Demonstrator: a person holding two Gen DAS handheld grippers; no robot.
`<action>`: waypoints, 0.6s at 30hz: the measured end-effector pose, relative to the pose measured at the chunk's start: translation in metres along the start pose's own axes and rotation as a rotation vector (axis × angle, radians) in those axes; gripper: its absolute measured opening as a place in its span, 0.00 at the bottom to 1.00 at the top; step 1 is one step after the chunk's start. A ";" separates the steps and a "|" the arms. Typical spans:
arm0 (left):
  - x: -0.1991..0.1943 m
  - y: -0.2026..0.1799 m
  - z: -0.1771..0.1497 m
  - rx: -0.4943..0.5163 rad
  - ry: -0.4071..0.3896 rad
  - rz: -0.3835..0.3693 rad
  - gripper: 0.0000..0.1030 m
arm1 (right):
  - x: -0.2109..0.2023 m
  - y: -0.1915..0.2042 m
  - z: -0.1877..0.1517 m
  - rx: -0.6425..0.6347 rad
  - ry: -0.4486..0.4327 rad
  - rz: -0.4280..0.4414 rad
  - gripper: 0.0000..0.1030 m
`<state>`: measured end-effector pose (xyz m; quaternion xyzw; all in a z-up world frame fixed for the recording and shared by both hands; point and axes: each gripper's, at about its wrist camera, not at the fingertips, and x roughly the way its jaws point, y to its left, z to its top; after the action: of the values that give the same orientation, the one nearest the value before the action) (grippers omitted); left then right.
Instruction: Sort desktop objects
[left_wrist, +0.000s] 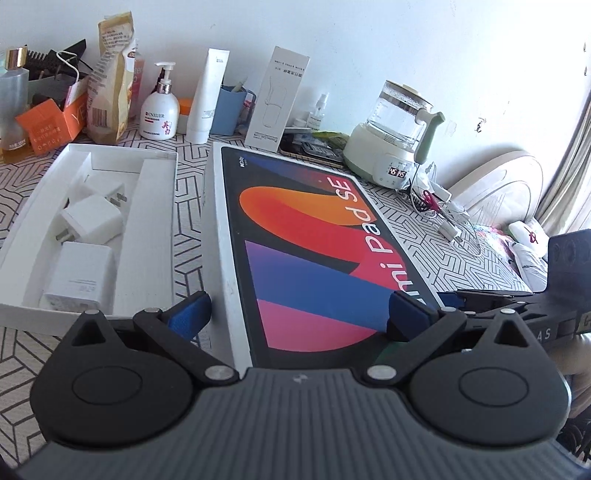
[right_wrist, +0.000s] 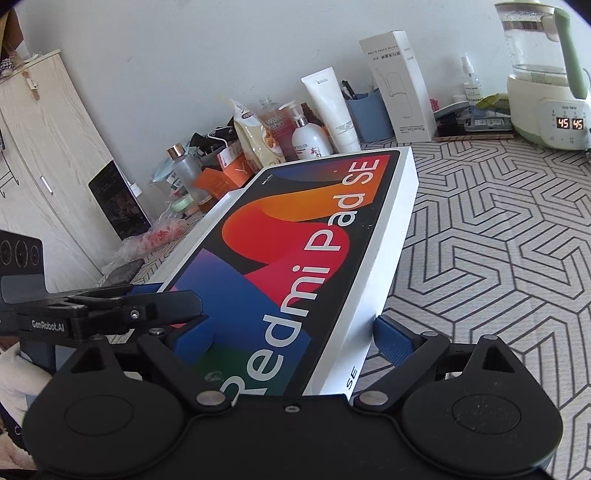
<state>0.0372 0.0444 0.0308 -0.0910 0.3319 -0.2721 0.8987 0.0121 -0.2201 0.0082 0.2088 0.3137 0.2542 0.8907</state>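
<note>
A Redmi Pad SE box lid, white-sided with a colourful top, lies on the patterned table; it also fills the right wrist view. My left gripper stands wide at the lid's near left corner, one blue pad outside the left side, the other over the top. My right gripper stands wide at the near right corner, one pad beside the right wall, the other over the top. An open white tray to the left holds three white chargers.
Along the wall stand an orange box, a snack bag, a pump bottle, a white tube, a blue cup, a tall white carton and a kettle. Cables lie at the right. A cabinet stands left.
</note>
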 end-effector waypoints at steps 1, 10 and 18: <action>-0.003 0.004 0.000 -0.005 0.003 0.002 1.00 | 0.002 0.003 0.000 0.000 0.000 0.007 0.94; -0.024 0.037 0.000 -0.021 -0.015 0.050 1.00 | 0.027 0.031 0.007 0.000 0.007 0.067 0.94; -0.038 0.062 0.000 -0.004 -0.038 0.104 1.00 | 0.056 0.052 0.013 -0.001 0.022 0.111 0.94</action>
<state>0.0403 0.1170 0.0300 -0.0806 0.3194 -0.2226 0.9176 0.0416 -0.1495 0.0193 0.2228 0.3111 0.3055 0.8719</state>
